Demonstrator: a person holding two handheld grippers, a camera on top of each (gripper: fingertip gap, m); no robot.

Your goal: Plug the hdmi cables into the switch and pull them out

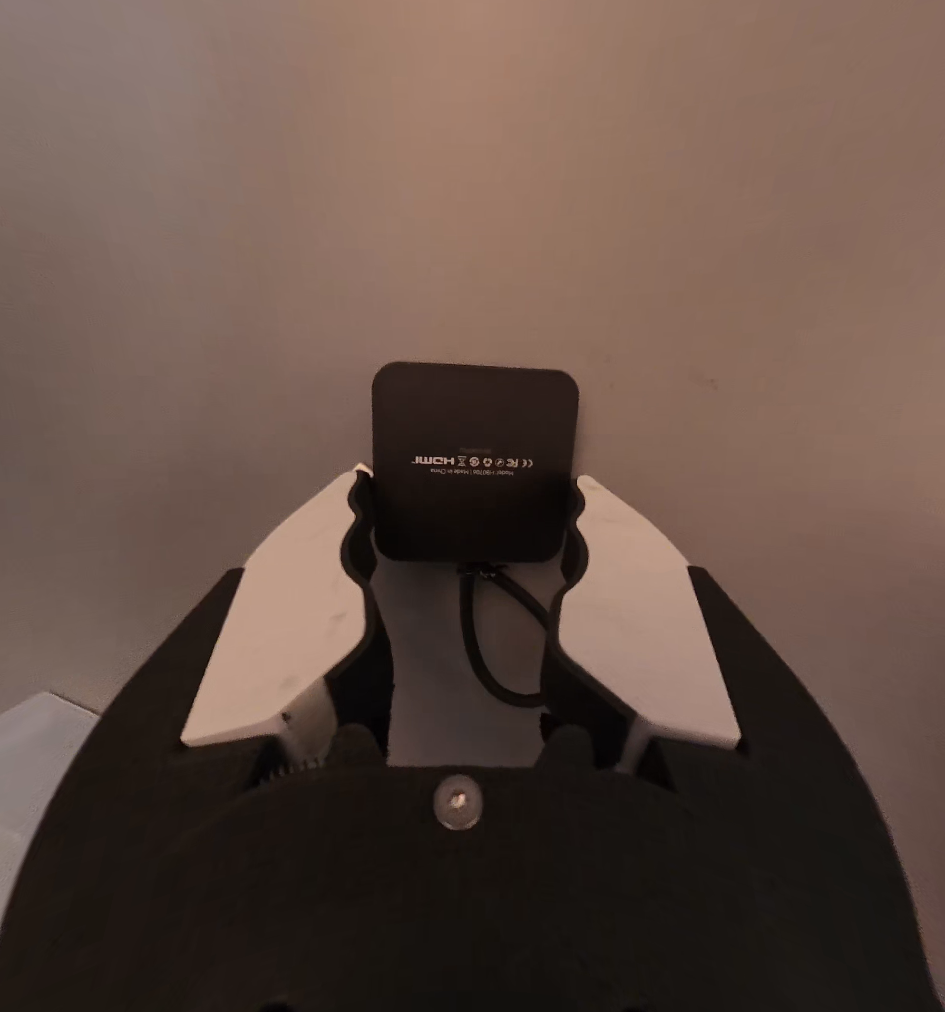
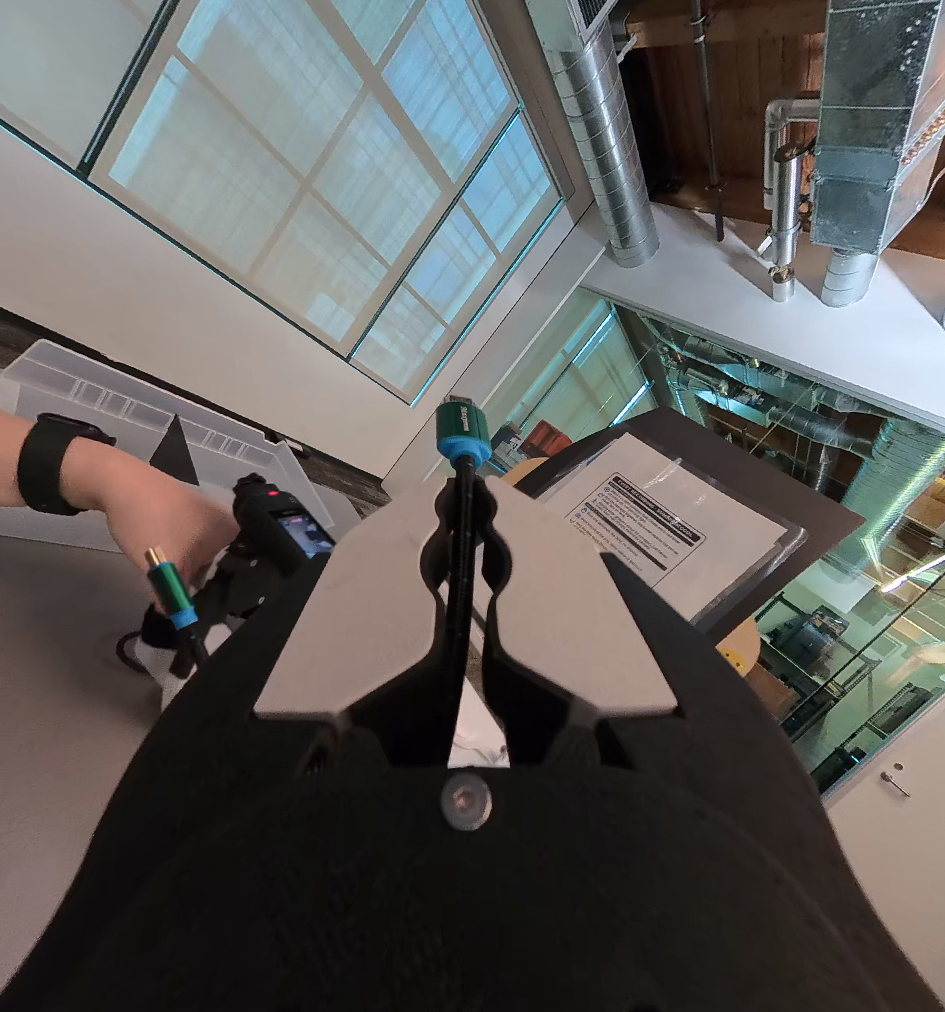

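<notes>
Left gripper [image 1: 470, 493] is clamped on the sides of the flat black square HDMI switch [image 1: 474, 460], held underside-up over a plain table [image 1: 459, 191], thin black pigtail lead [image 1: 475, 635] hanging back between the fingers; no plug visibly seated. Second green-and-blue HDMI plug [image 2: 170, 588] stands loose near the person's hand [image 2: 169, 520]. Right gripper [image 2: 465, 495] pinches the black braided cable [image 2: 462, 575] just below its green-barrelled, blue-collared plug [image 2: 460, 430], held in free air, so I judge insertion not started.
</notes>
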